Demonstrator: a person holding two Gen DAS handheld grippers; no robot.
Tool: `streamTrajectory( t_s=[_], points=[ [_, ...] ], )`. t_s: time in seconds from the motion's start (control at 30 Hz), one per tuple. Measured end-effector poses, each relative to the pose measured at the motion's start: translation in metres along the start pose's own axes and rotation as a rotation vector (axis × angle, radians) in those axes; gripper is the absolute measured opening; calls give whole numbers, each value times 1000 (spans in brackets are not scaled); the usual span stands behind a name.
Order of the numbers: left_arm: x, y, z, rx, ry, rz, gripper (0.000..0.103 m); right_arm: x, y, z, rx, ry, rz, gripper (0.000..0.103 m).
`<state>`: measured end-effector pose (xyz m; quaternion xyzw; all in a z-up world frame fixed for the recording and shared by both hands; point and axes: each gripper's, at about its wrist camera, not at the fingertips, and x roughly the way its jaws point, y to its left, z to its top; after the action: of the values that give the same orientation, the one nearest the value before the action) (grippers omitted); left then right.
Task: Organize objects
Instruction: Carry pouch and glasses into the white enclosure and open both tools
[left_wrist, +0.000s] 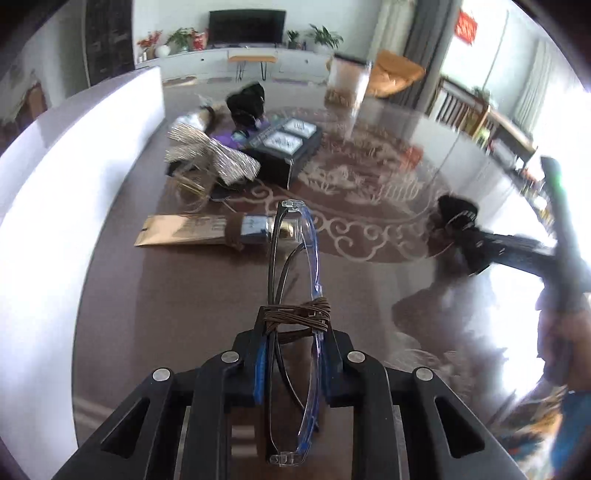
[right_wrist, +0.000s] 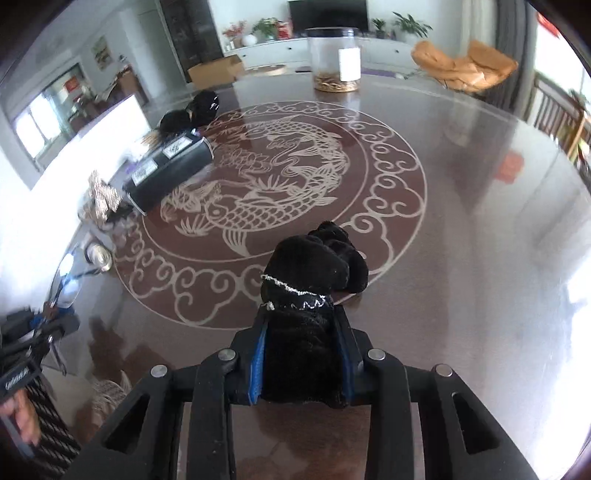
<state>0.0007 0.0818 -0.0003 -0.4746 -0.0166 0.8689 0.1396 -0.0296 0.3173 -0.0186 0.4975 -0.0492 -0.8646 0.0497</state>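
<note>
Black velvet pouch (right_wrist: 310, 295) sits clamped in right claw (right_wrist: 301, 354); left claw (left_wrist: 291, 354) pinches seemingly two glasses (left_wrist: 295, 280).

both wrist views low over shared table (right_wrist: 461, 229), facing tv.

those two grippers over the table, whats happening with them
A person is tidying items on a glossy table, one handheld gripper per hand. The left gripper is clamped on clear glasses bound with brown cord. The right gripper is clamped on a black velvet pouch. A dark box and a clear jar sit on the table.
</note>
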Motion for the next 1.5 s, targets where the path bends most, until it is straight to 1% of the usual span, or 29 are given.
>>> streamTrajectory(
  t_s=[0.13, 0.23, 0.27, 0.33, 0.37, 0.4, 0.43, 0.5, 0.53, 0.57, 0.67, 0.7, 0.73, 0.77, 0.8, 0.83, 0.9, 0.93, 1.0, 1.1, 1.2, 1.23, 1.27, 1.3, 1.33, 1.37, 1.4, 1.43, 1.5],
  points=[
    [-44, 14, 4, -63, -75, -64, 22, -25, 27, 4, -32, -44, 63, 32],
    [-92, 41, 11, -119, -158, -85, 22, -50, 67, 16, -79, -97, 151, 32],
    [-101, 48, 13, -129, -175, -77, 22, -60, 88, 23, -106, -121, 193, 32],
    [-132, 82, 19, -169, -215, -30, 22, -76, 132, 37, -162, -152, 281, 32],
    [-139, 94, 21, -181, -222, -8, 22, -84, 156, 43, -193, -164, 324, 32],
    [-149, 118, 24, -204, -232, 52, 22, -89, 179, 48, -224, -172, 364, 32],
    [-154, 131, 25, -217, -230, 84, 22, -94, 205, 54, -257, -178, 405, 32],
    [-160, 176, 26, -274, -202, 164, 22, -100, 260, 64, -327, -184, 482, 32],
    [-160, 189, 25, -290, -191, 189, 22, -101, 285, 68, -359, -181, 517, 32],
    [-157, 212, 23, -312, -164, 239, 22, -100, 312, 70, -393, -172, 550, 32],
    [-146, 247, 20, -334, -103, 325, 23, -86, 383, 70, -488, -136, 582, 33],
    [-138, 260, 19, -351, -59, 373, 24, -76, 404, 69, -509, -111, 585, 38],
    [-129, 272, 18, -372, -10, 419, 27, -63, 421, 68, -522, -73, 584, 53],
    [-124, 277, 17, -383, 17, 441, 41, -52, 432, 65, -524, -40, 585, 62],
    [-117, 283, 15, -401, 51, 474, 51, -43, 437, 64, -515, -18, 588, 72],
    [-115, 286, 12, -412, 57, 499, 62, -36, 439, 62, -497, -10, 593, 73],
    [-117, 281, 9, -407, 22, 501, 69, -30, 430, 60, -472, -14, 592, 73],
    [-118, 277, 6, -400, 11, 493, 72, -29, 422, 59, -457, -24, 595, 76],
    [-121, 265, 2, -379, -16, 498, 72, -30, 394, 54, -431, -58, 572, 85],
    [-130, 239, -2, -346, -80, 477, 72, -32, 337, 42, -414, -125, 497, 87],
    [-140, 207, 3, -311, -131, 405, 72, -30, 264, 24, -373, -173, 371, 92],
    [-141, 186, 6, -284, -151, 361, 72, -27, 233, 17, -347, -178, 319, 92],
    [-143, 176, 7, -268, -160, 336, 72, -23, 208, 10, -324, -174, 274, 92],
    [-143, 155, 10, -237, -173, 291, 73, -18, 184, 4, -302, -161, 230, 92],
    [-141, 140, 13, -213, -178, 255, 77, -12, 159, -2, -277, -136, 185, 92],
    [-135, 121, 16, -184, -178, 212, 86, -7, 142, -7, -256, -118, 157, 92],
    [-126, 99, 19, -149, -171, 162, 90, -5, 127, -10, -235, -108, 139, 92],
    [-118, 84, 22, -124, -163, 133, 95, -4, 113, -14, -216, -103, 129, 92],
    [-93, 61, 23, -82, -128, 115, 95, 0, 91, -18, -190, -89, 123, 92]
  ],
)
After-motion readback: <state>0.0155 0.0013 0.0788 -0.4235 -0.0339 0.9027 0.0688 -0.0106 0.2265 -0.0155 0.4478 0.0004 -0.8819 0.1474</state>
